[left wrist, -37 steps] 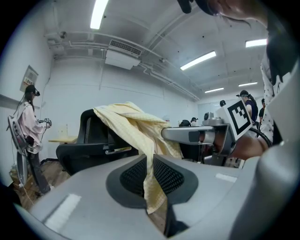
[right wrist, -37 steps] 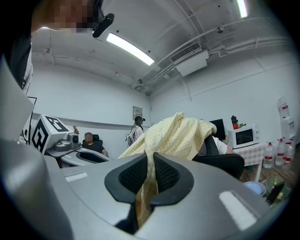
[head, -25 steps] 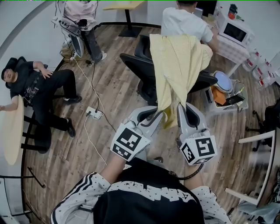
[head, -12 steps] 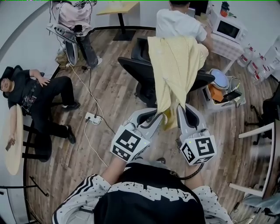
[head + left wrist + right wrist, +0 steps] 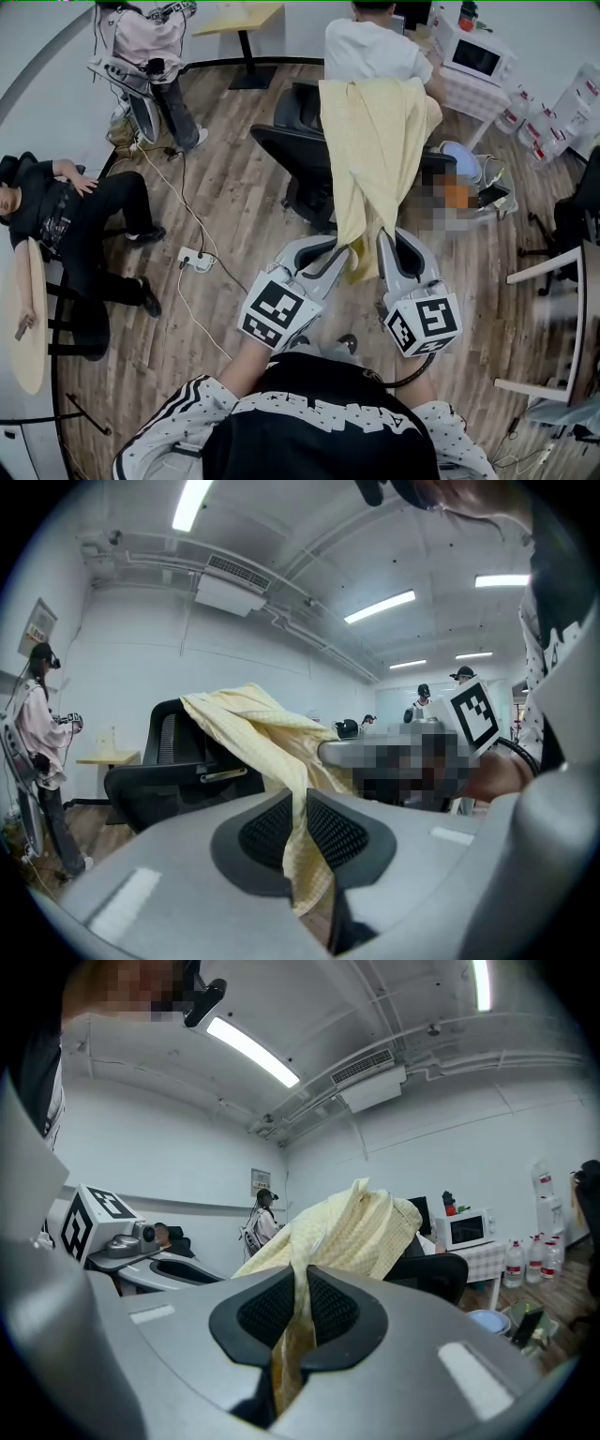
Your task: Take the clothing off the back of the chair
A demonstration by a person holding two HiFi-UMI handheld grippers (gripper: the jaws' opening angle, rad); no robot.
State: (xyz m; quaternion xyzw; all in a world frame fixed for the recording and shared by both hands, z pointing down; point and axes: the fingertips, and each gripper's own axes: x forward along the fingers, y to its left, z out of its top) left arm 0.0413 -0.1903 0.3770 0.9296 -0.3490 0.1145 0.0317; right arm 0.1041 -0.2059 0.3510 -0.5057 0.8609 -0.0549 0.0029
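Left gripper point(image 5: 337, 251) and right gripper point(image 5: 382, 242) are each clamped tight on the shirt's point(image 5: 375, 141) lower hem. Shirt hangs over the chair point(image 5: 302, 108) back; removal not yet done.

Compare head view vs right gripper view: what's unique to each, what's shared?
Head view only: the white power strip with its cable on the floor, and the round light-wood tabletop at the left edge.

Right gripper view only: the long ceiling strip light, the white air-conditioning unit, and the right gripper seen close, jaws clamped on the cloth's lower edge.

Both: the pale yellow checked garment draped over the black office chair, and the white microwave behind.
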